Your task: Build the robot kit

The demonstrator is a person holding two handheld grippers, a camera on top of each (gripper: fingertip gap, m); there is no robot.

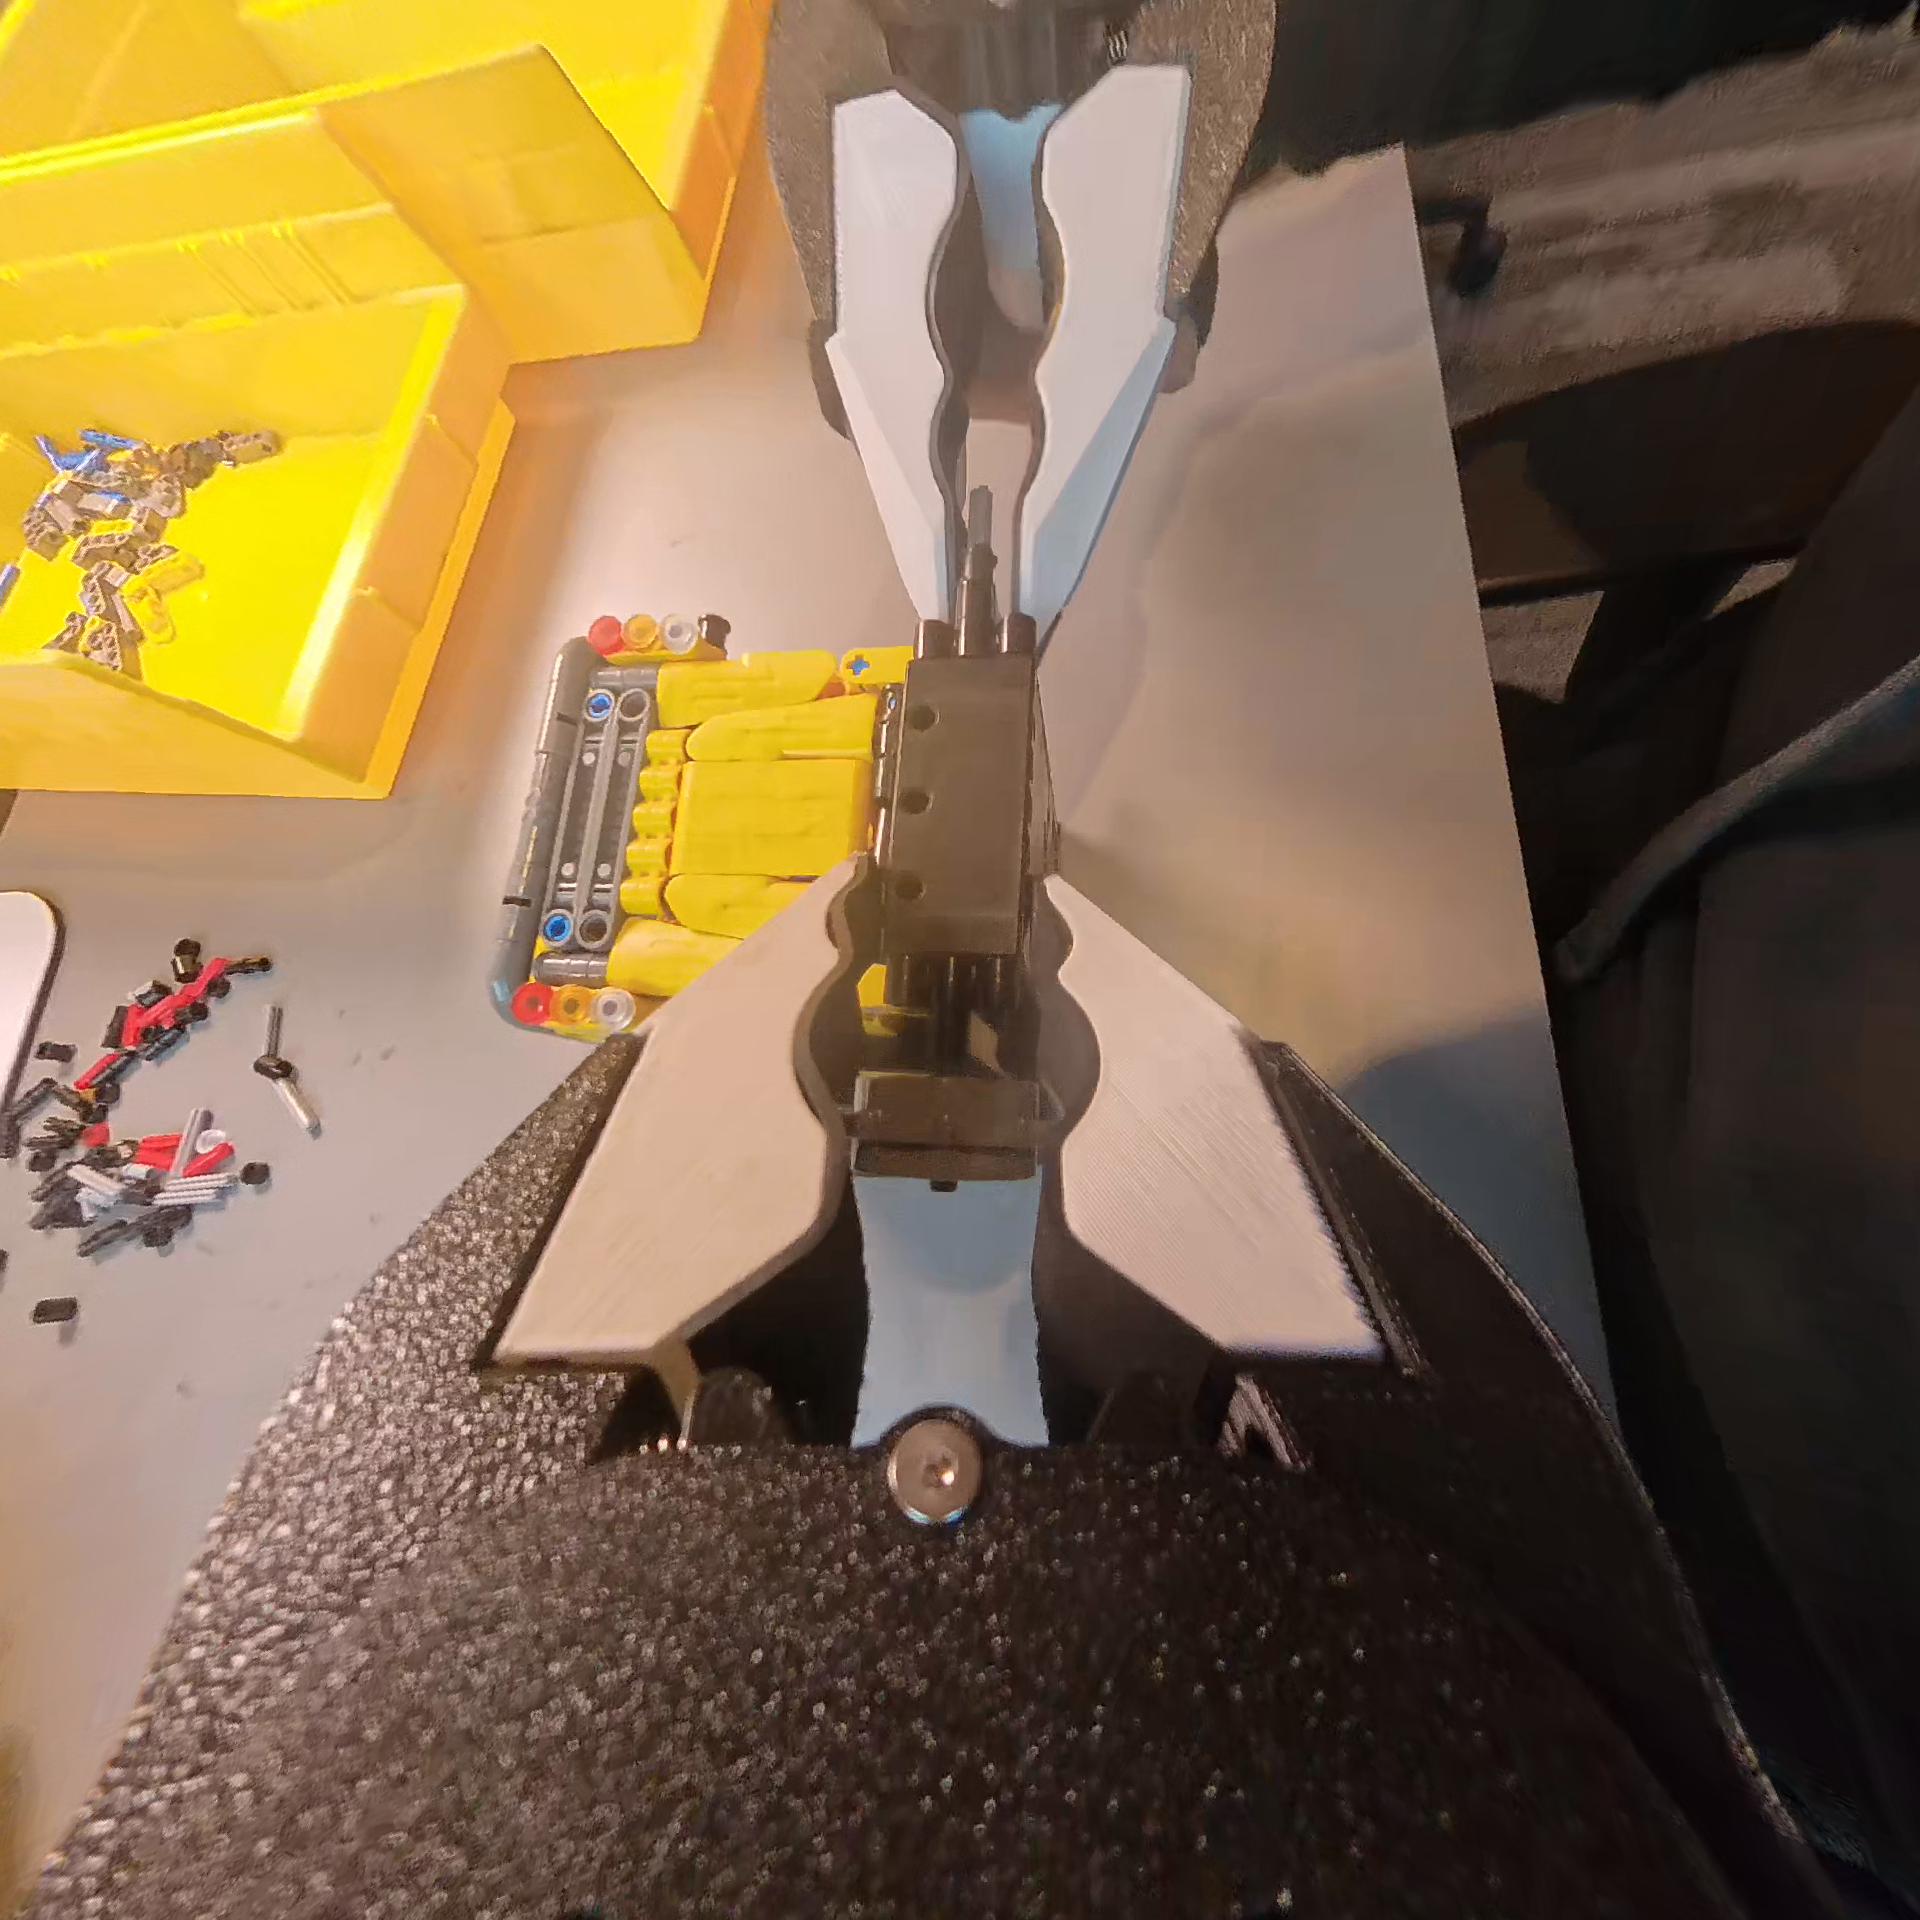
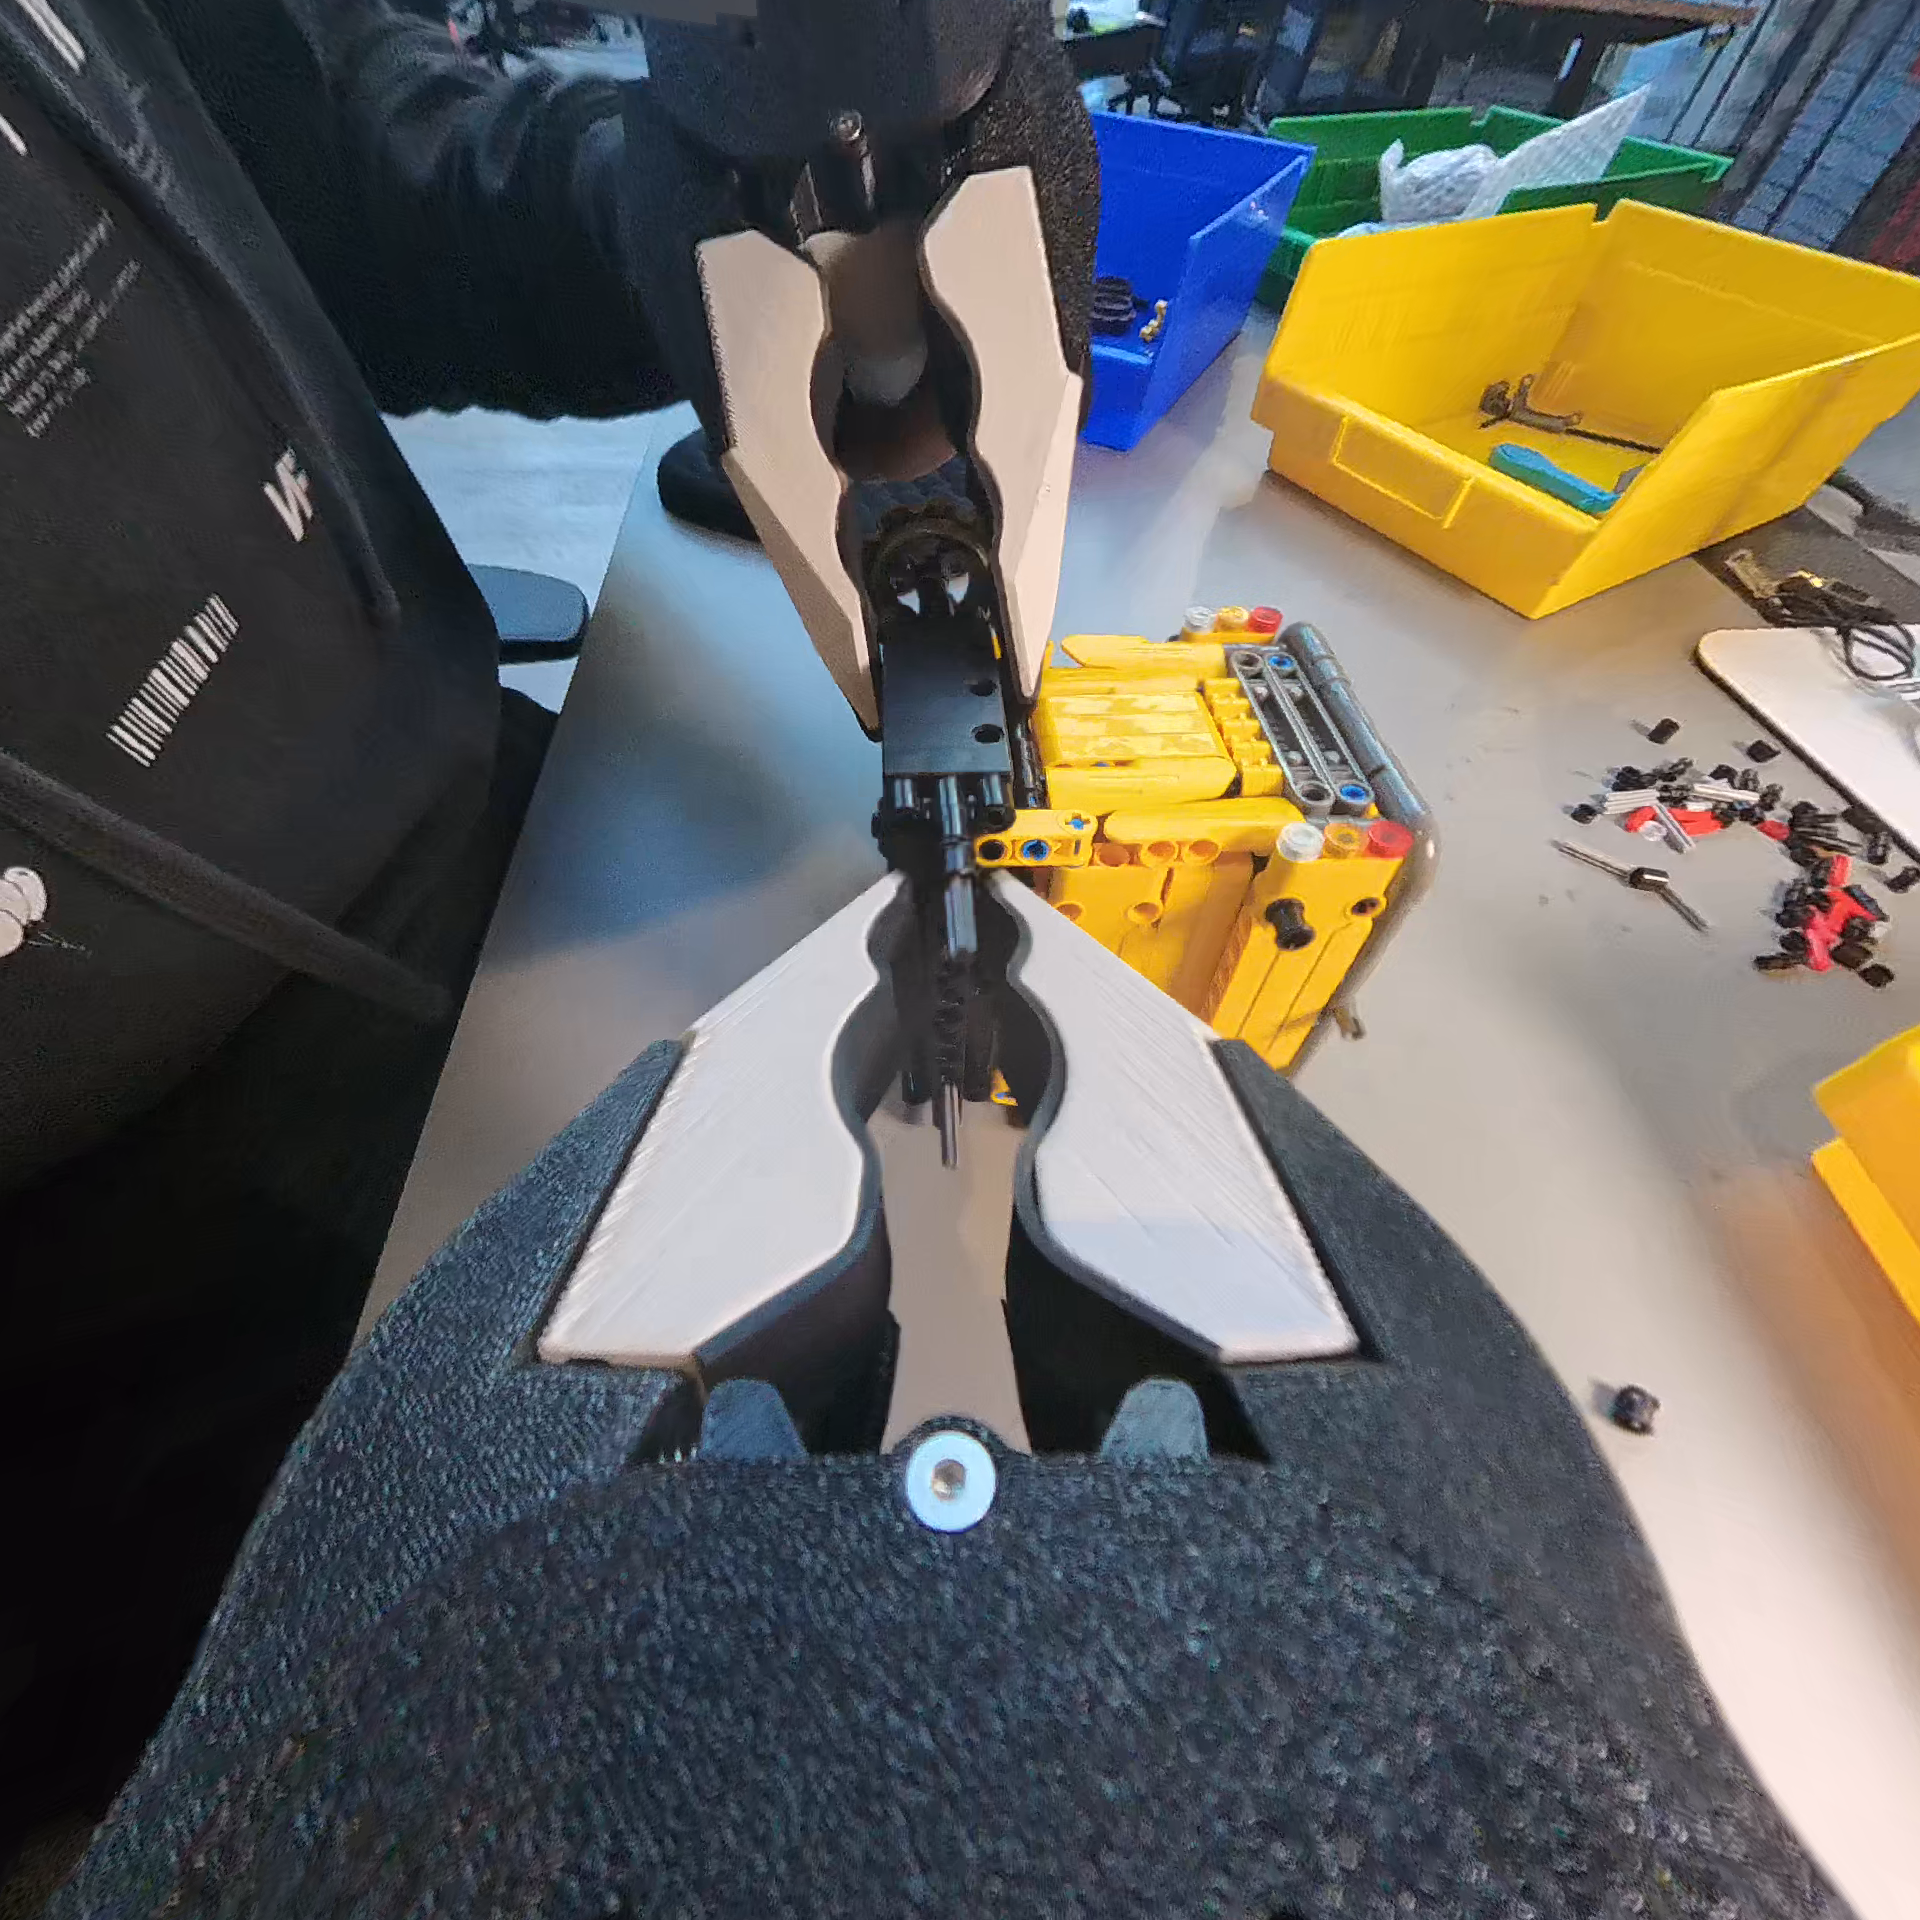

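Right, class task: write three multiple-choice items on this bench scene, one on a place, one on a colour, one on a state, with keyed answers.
1. Where do the loose small parts lie?
A. on the table
B. in the blue bin
C. on the model

2. What colour is the block that both tongs meet at?
A. red
B. black
C. white

3. What state are the left tongs in?
A. wide open, empty
B. lying on the table
C. shut on the block

Answers: 1 A, they are scattered on the grey table; 2 B, it is black beside the yellow model; 3 C, both fingers press its sides, opposite the right tongs.
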